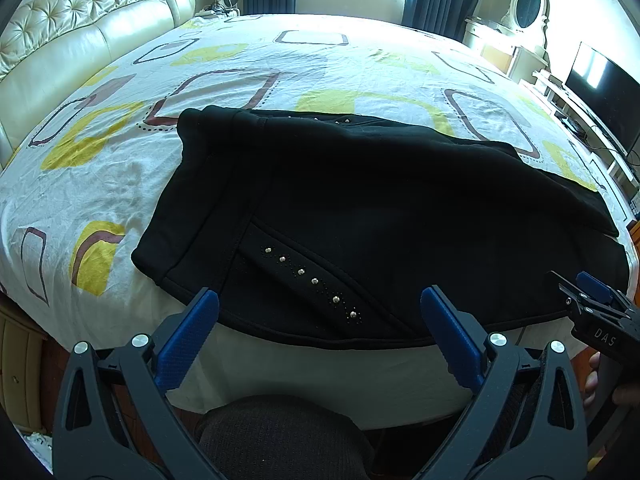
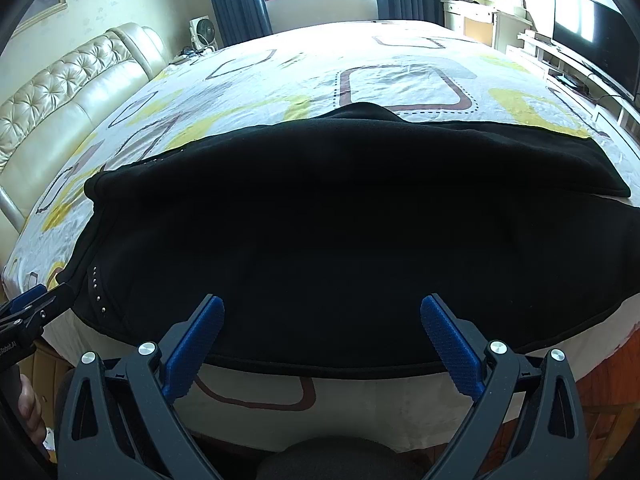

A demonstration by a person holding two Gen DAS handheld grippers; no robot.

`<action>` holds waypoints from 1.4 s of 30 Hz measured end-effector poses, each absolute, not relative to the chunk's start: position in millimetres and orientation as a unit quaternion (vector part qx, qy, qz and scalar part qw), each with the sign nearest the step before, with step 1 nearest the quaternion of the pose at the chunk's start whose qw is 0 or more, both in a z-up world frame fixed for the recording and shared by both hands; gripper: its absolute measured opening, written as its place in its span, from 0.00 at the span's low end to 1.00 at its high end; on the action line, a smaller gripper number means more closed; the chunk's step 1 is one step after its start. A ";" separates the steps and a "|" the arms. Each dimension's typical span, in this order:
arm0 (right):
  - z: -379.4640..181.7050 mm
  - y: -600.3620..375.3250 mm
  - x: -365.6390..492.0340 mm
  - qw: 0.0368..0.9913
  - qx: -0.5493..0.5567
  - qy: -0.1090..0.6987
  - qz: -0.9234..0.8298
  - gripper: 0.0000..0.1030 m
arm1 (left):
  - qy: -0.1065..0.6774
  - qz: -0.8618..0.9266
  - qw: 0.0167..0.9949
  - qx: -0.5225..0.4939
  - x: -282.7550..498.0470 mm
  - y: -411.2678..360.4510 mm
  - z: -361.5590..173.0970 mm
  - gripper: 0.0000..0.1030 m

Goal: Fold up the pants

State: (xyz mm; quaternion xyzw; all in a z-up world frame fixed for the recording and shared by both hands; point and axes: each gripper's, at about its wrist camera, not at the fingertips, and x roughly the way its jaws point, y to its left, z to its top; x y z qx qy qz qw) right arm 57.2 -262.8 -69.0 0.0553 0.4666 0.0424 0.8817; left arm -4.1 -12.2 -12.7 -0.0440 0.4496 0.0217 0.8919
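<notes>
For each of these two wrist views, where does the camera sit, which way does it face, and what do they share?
Left wrist: sits behind the open left gripper, facing across the bed at the waistband end of the black pants; the right gripper shows at the right edge.
Right wrist: sits behind the open right gripper, facing the pants' plain middle; the left gripper shows at the left edge.
Shared: pants, patterned bedsheet, headboard, window, television.

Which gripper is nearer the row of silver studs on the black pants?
Left. The left gripper hovers just before the silver studs; the right gripper faces plain black pants farther right.
</notes>
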 end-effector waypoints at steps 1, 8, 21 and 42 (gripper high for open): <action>-69.2 -262.4 56.9 0.882 0.055 0.467 0.043 0.95 | 0.449 0.022 0.892 -0.044 -3.9 -12.0 -12.6 0.98; -70.5 -259.6 55.6 0.881 0.054 0.468 0.044 0.95 | 0.449 0.022 0.892 -0.044 -4.0 -12.3 -12.6 0.98; -71.8 -259.6 56.2 0.875 0.061 0.477 0.054 0.95 | 0.447 0.005 0.893 -0.049 -2.2 -11.9 -4.0 0.98; -46.6 -277.6 113.3 0.862 0.120 0.477 0.126 0.95 | 0.544 -0.152 0.763 -0.314 231.0 212.0 -43.2 0.98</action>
